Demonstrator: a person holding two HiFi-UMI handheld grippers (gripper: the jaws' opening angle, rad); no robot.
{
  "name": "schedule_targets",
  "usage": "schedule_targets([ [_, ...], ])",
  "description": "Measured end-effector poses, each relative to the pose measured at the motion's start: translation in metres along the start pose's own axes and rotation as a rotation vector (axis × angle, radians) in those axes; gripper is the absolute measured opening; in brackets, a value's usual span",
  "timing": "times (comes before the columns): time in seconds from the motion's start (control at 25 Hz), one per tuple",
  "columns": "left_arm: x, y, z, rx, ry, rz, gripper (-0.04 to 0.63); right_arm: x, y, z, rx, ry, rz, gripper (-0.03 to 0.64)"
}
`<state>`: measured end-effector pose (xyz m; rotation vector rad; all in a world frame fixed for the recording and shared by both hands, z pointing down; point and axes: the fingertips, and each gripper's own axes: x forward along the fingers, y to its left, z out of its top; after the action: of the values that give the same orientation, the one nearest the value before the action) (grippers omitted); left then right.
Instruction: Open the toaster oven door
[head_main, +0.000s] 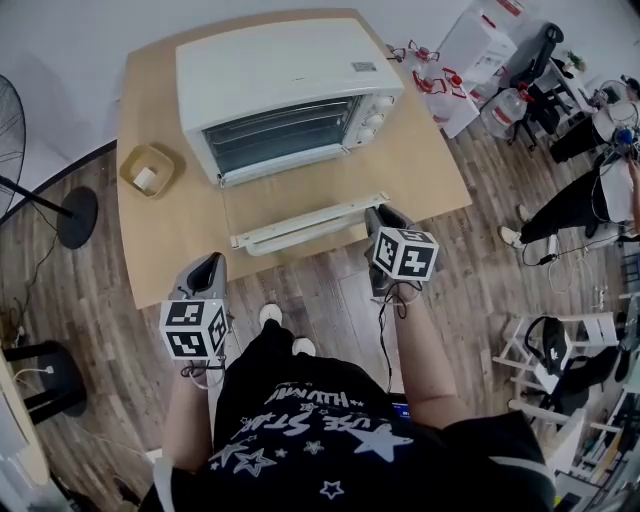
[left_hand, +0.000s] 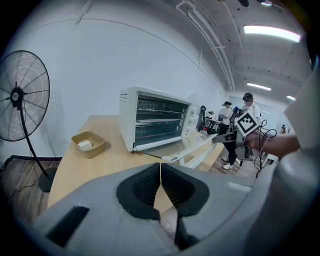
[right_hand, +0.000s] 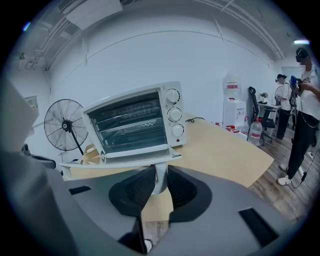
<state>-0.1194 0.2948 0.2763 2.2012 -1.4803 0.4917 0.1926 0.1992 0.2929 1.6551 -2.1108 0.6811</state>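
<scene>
Oven door (head_main: 300, 222) flat, right gripper (right_hand: 159, 174) clamps handle (right_hand: 160, 183) — clear only in its view, left gripper (left_hand: 160, 172) closed.

Counted one toaster oven (head_main: 285, 90), with three knobs (right_hand: 175, 114) and one door handle (head_main: 300, 228). There was one table (head_main: 420, 170), one small tray (head_main: 130, 165), one standing fan (right_hand: 64, 131). Two grippers showed: left gripper (left_hand: 160, 175), right gripper (right_hand: 157, 180).
</scene>
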Motion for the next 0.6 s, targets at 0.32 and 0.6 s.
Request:
schedule_targets([
  [0.32, 0.009, -0.005, -0.011, 0.004, 0.035, 0.002, 0.023, 0.012, -0.007, -0.04, 0.027, 0.038, 0.001, 0.08],
  [0.6, 0.016, -0.008, -0.026, -0.002, 0.073, 0.003, 0.023, 0.024, -0.013, -0.068, 0.024, 0.04, -0.004, 0.08],
])
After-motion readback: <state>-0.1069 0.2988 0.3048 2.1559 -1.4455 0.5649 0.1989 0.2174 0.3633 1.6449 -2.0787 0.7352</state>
